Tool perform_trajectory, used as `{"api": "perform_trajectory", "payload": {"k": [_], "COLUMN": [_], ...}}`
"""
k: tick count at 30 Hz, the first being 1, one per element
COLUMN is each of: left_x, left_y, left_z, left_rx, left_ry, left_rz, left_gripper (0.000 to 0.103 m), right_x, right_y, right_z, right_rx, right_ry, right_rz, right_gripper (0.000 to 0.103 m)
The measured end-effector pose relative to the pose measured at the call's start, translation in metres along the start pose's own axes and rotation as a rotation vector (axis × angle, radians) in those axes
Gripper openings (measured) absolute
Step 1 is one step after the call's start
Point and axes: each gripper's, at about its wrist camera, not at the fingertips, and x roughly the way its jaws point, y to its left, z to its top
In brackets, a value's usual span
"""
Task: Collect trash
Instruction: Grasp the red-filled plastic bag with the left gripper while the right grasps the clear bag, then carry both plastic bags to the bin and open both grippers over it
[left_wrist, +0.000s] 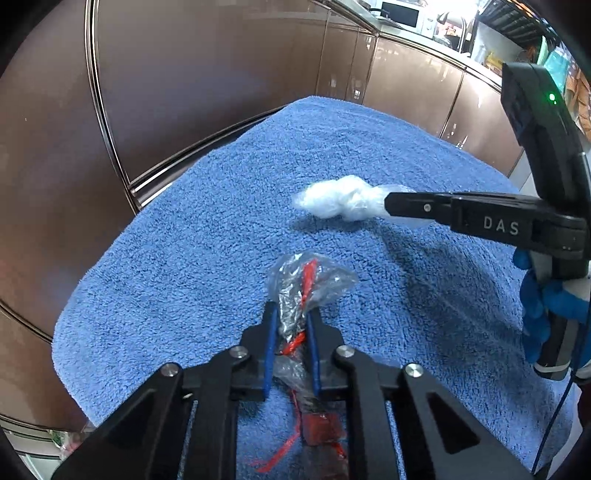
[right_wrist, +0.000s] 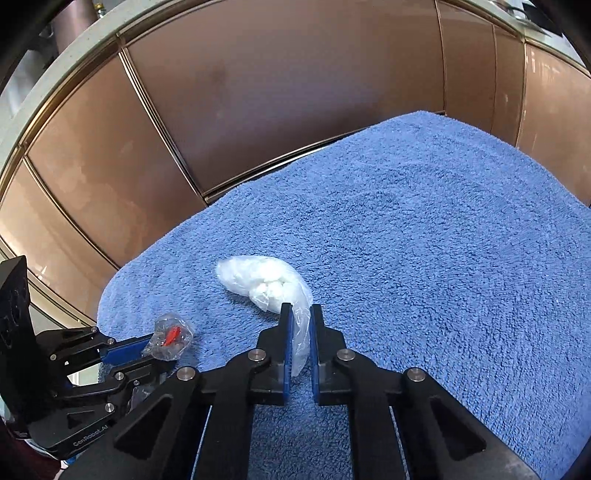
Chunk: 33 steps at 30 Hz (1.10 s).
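A crumpled clear wrapper with red print lies on the blue towel. My left gripper is shut on its near part, blue pads pinching the plastic. In the right wrist view the same wrapper sticks out of the left gripper at the lower left. A white plastic bag with white wadding rests mid-towel. My right gripper is shut on its thin clear tail. From the left wrist view the right gripper reaches in from the right, clamped on the white bag.
The towel covers a small table that stands close to glossy brown cabinet doors. A counter with a microwave runs along the back right. A blue-gloved hand holds the right gripper's handle.
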Motion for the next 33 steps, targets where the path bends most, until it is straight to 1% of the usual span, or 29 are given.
{"api": "perform_trajectory", "payload": {"k": [6, 10, 16, 23, 28, 33], "left_x": [-0.020, -0.039, -0.063, -0.085, -0.102, -0.114], "left_y": [-0.020, -0.041, -0.072, -0.117, -0.157, -0.195], "left_z": [0.000, 0.000, 0.001, 0.004, 0.002, -0.002], "left_rx": [0.070, 0.133, 0.210, 0.302, 0.376, 0.442], "left_ry": [-0.049, -0.098, -0.149, -0.191, -0.220, -0.236], "left_rz": [0.050, 0.076, 0.077, 0.036, -0.004, -0.042], "left_gripper": [0.013, 0.013, 0.012, 0.012, 0.012, 0.012], "right_x": [-0.033, -0.063, -0.112, -0.190, -0.248, -0.285], "right_y": [-0.005, -0.010, -0.023, -0.053, -0.072, -0.088], "right_z": [-0.007, -0.012, -0.027, -0.059, -0.089, -0.121], "right_rx": [0.012, 0.020, 0.048, 0.107, 0.163, 0.218], "right_ry": [-0.051, -0.086, -0.143, -0.222, -0.277, -0.307], "right_rz": [-0.017, -0.040, -0.080, -0.168, -0.246, -0.303], "right_gripper": [0.007, 0.007, 0.006, 0.006, 0.006, 0.006]}}
